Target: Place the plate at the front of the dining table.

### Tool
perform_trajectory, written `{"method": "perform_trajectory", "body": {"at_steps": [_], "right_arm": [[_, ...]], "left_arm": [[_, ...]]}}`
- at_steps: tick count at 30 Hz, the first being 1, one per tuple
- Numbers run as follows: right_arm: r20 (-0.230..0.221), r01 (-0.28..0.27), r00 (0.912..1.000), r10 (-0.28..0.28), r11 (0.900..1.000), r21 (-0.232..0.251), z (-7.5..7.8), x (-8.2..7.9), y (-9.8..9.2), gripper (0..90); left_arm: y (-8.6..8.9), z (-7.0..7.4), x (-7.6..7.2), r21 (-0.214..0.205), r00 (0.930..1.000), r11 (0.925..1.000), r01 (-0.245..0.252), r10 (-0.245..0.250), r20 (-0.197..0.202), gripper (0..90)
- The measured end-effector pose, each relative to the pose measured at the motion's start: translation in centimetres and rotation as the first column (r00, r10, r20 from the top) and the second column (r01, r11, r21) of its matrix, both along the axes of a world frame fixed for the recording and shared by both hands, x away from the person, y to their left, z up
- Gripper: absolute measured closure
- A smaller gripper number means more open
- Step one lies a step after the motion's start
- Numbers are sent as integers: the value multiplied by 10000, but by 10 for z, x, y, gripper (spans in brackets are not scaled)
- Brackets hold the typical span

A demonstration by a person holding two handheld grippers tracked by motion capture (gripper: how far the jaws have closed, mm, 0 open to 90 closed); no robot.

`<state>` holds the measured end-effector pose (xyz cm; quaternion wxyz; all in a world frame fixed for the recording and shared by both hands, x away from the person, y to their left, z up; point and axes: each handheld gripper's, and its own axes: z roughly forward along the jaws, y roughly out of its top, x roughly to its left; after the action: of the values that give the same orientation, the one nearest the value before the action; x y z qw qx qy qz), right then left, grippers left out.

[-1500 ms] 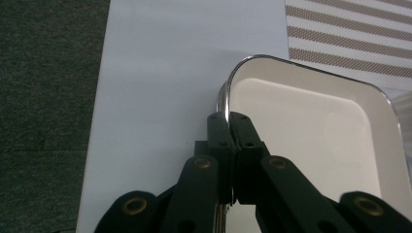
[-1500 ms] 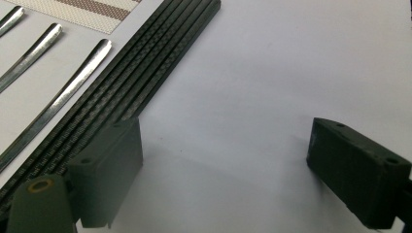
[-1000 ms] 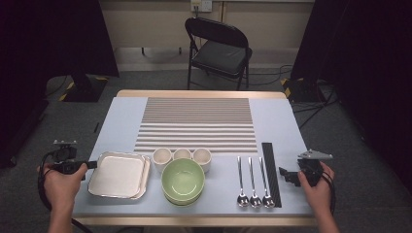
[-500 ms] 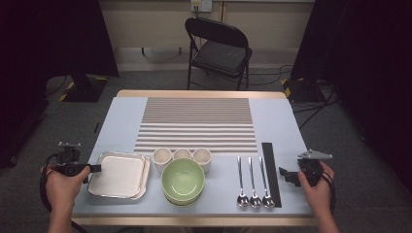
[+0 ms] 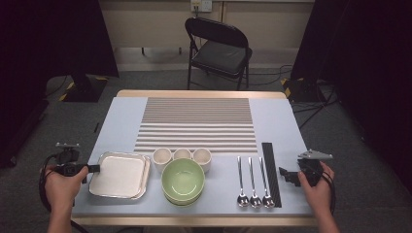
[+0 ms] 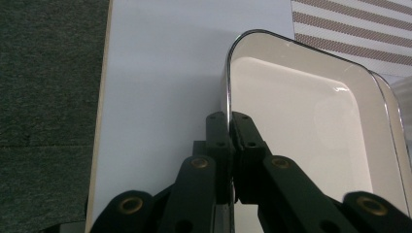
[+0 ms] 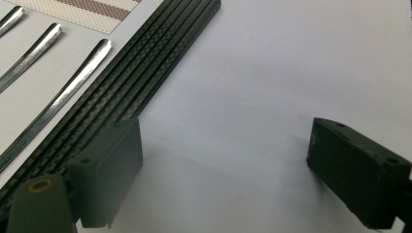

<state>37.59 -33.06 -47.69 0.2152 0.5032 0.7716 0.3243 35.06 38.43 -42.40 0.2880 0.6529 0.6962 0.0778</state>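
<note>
**Two hand-held grippers at a set desk**

Left hand-held gripper (image 6: 228, 145) has just closed, clamped on the near-left rim of the square tray (image 5: 121, 174) at the desk's (image 5: 121, 121) front left; right hand-held gripper (image 7: 226, 170) stands wide, empty, beside the black strip (image 5: 271, 170); striped mat (image 5: 197, 124) mid-desk; folding chair (image 5: 218, 53) beyond, on grey carpet.

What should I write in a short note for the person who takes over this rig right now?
Left hand-held gripper: its jaws have just been closing and are now shut on the rim of the top square plate, at the table's front left.
Right hand-held gripper: open, nothing between the jaws, beside the black chopsticks.
Done: plate gripped, not yet lifted.
Left: probably set the striped placemat with plate, green bowls, cups, spoons.
</note>
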Motion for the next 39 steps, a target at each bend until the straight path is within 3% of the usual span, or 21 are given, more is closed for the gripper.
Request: {"method": "perform_trajectory", "body": {"at_steps": [10,16,24,39], "right_arm": [[4,0,10000,0,10000,-3,0,0,0,118],[1,-7,10000,7,10000,9,0,0,0,118],[2,-3,10000,3,10000,-7,0,0,0,118],[1,13,10000,-13,10000,1,0,0,0,117]], "left_arm": [[6,2,-3,-100,9995,9995,-299,298,-47,883],[11,4,-7,-489,9983,9972,-573,574,27,888],[9,1,-6,-443,9980,9970,-631,628,-75,887],[8,19,-1,-885,9949,9914,-959,983,233,889]]}}
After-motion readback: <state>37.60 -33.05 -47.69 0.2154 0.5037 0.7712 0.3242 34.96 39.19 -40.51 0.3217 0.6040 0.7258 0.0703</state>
